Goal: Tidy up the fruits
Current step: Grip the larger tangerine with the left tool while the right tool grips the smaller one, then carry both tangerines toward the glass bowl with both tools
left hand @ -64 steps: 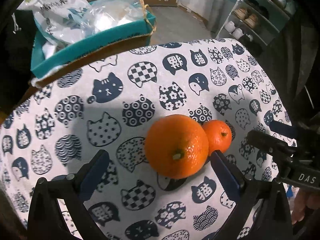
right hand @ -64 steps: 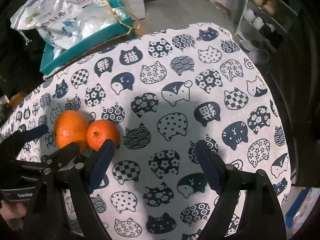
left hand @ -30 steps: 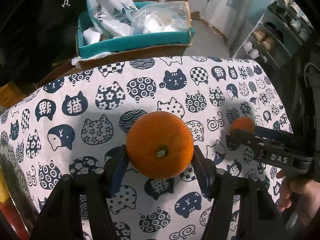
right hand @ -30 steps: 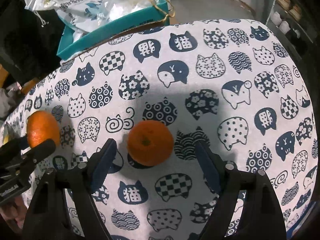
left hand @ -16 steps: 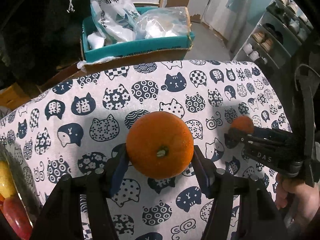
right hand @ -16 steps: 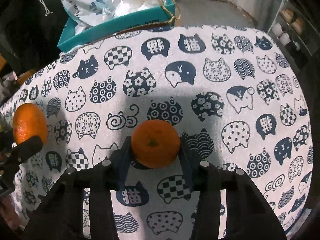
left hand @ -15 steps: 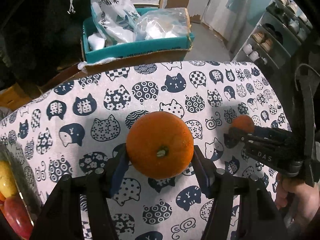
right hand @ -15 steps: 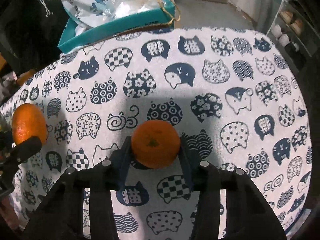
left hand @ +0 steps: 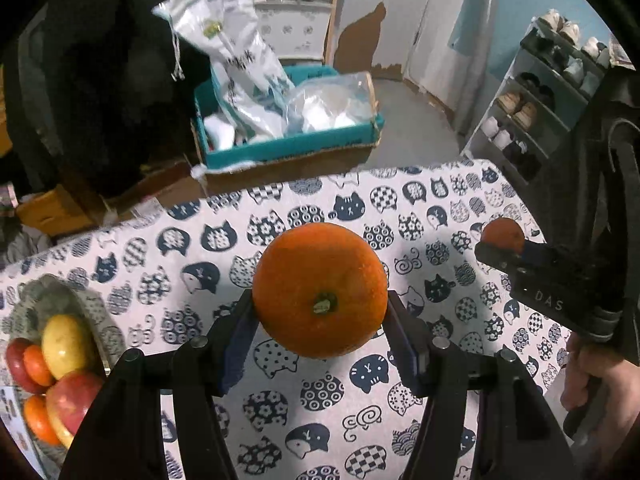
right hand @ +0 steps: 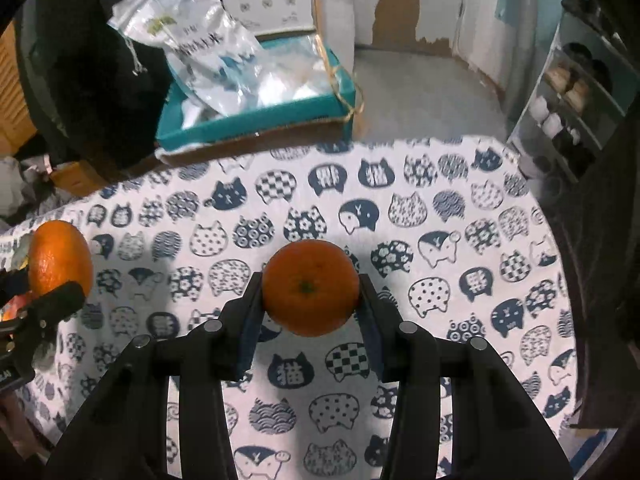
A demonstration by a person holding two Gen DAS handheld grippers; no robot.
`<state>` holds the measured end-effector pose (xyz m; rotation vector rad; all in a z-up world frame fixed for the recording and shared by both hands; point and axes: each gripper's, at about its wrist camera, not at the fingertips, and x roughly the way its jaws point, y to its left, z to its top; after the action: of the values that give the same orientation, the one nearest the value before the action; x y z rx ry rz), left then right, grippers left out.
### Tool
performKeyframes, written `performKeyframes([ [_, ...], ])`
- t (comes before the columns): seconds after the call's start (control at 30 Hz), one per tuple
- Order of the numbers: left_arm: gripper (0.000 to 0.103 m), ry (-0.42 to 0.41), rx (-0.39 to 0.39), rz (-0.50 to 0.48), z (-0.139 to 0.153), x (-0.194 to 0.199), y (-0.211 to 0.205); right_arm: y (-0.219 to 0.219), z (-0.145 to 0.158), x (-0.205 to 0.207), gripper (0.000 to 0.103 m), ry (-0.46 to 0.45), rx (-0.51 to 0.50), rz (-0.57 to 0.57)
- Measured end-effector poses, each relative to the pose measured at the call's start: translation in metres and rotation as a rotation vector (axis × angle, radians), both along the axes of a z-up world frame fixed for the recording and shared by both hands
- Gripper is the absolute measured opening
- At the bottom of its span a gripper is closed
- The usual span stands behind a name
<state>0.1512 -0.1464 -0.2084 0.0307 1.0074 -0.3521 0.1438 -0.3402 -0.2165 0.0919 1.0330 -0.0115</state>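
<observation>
Right tool (right hand: 311,294) has just clamped the small orange (right hand: 311,287); left tool (left hand: 320,312) grips the big orange (left hand: 320,289). Both now lifted off tabletop (left hand: 400,200), ready for fruit bowl (left hand: 60,292) at left.

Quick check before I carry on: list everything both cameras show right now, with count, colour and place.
large orange: 1, orange, held in left tool
small orange: 1, orange, held in right tool
fruit bowl: 1, greyish, far left on the table, holding red, yellow and orange fruit
tablecloth: 1, white with navy cat faces, covering the table
box: 1, teal, beyond the table
plastic bags: several, clear and white, in the box
shoe rack: 1, grey, right background
left tool: 1, black, shut on large orange
right tool: 1, black, shut on small orange
hand: 1, gripping right tool's handle
</observation>
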Motion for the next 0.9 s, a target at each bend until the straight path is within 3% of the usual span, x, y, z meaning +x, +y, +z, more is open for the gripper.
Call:
performKeyframes([
  [0.27,0.063,-0.070,-0.026,0.018,0.046,-0.025,0.017,0.016,0.048,-0.025,0.044,-0.086,-0.020,0.029],
  [0.9,0.063,-0.188,-0.044,0.095,0.112,-0.083,0.075,0.065,0.139,-0.081,0.044,-0.256,-0.036,0.169],
])
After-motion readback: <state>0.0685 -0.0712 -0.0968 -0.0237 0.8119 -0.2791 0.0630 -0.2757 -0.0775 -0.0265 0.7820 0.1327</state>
